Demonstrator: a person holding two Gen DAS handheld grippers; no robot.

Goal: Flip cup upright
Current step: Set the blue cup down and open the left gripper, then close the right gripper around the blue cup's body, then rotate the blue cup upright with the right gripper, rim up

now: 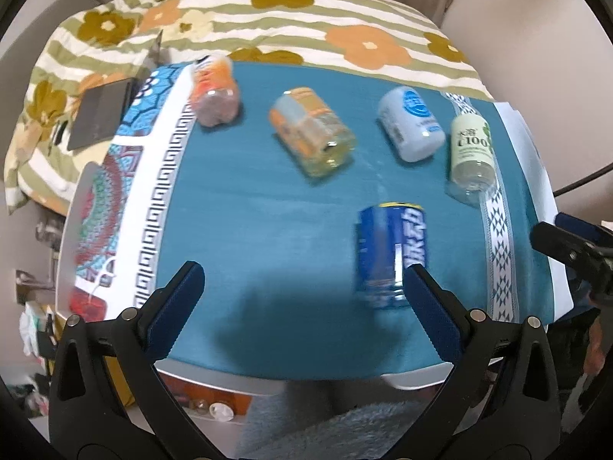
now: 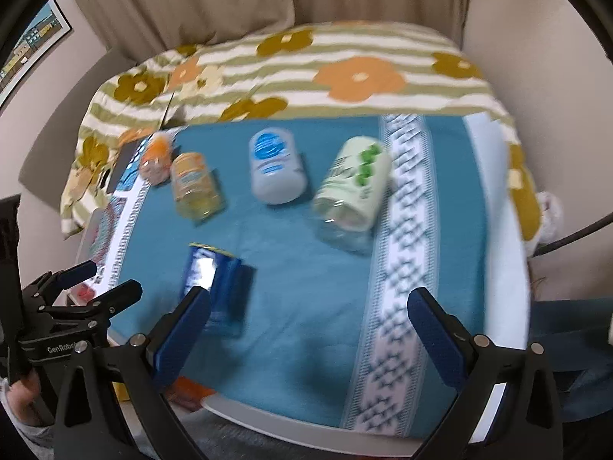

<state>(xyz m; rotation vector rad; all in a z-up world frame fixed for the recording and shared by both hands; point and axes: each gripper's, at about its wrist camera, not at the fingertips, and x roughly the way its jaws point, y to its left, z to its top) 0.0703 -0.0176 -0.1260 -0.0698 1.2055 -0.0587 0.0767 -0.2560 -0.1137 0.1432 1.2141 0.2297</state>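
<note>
Blue cup [image 1: 389, 255] lying on counter [image 1: 268, 230] (teal cloth); left gripper [image 1: 304, 278] and right gripper [image 2: 308, 304] fingers apart, empty.

A flower-patterned quilt [image 2: 345, 73] covered the bed behind the worktop [image 2: 306, 306]; beige curtains [image 2: 191, 0] hung beyond, and a framed picture [image 2: 34, 42] hung on the pale wall.

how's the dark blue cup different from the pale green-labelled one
The dark blue cup with white lettering lies nearest the camera, alone in front; the pale green-labelled clear cup lies farther back, beside the patterned white strip. The blue one looks opaque with a yellow rim; the green one shows a clear plastic end. Both lie on their sides on the teal cloth.
</note>
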